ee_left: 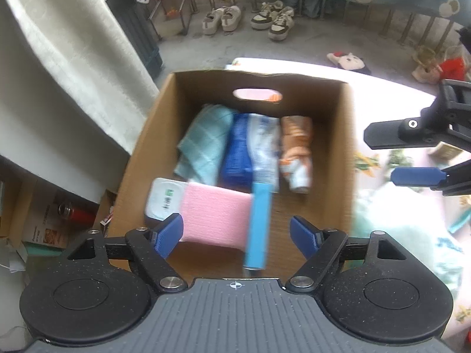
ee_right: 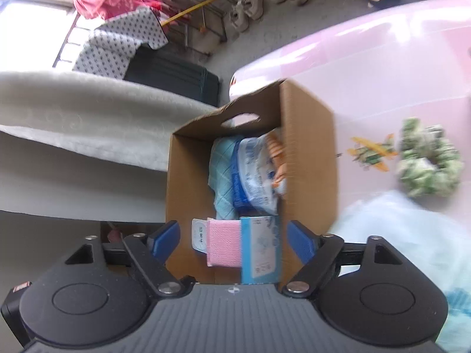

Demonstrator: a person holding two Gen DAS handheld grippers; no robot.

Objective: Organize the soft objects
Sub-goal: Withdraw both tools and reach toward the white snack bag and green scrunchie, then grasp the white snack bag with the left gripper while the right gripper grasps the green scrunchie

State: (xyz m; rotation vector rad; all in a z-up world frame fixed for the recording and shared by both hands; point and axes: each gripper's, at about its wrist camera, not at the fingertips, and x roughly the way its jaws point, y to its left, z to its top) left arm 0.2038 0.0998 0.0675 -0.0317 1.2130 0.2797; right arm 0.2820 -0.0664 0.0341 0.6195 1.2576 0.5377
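Both grippers, left gripper point(ee_left: 237, 236) & right gripper point(ee_right: 234, 239), spread wide, empty, above cardboard box point(ee_left: 153, 135) w/ pink cloth point(ee_left: 216, 214).

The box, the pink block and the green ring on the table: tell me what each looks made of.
The box: brown corrugated cardboard, matte, with a die-cut handle slot and raw-cut edges. The pink block: probably a sponge or knitted cloth, judging by its fine ribbed, matte surface. The green ring: likely a gathered fabric scrunchie, puckered and printed, though blur leaves that open.
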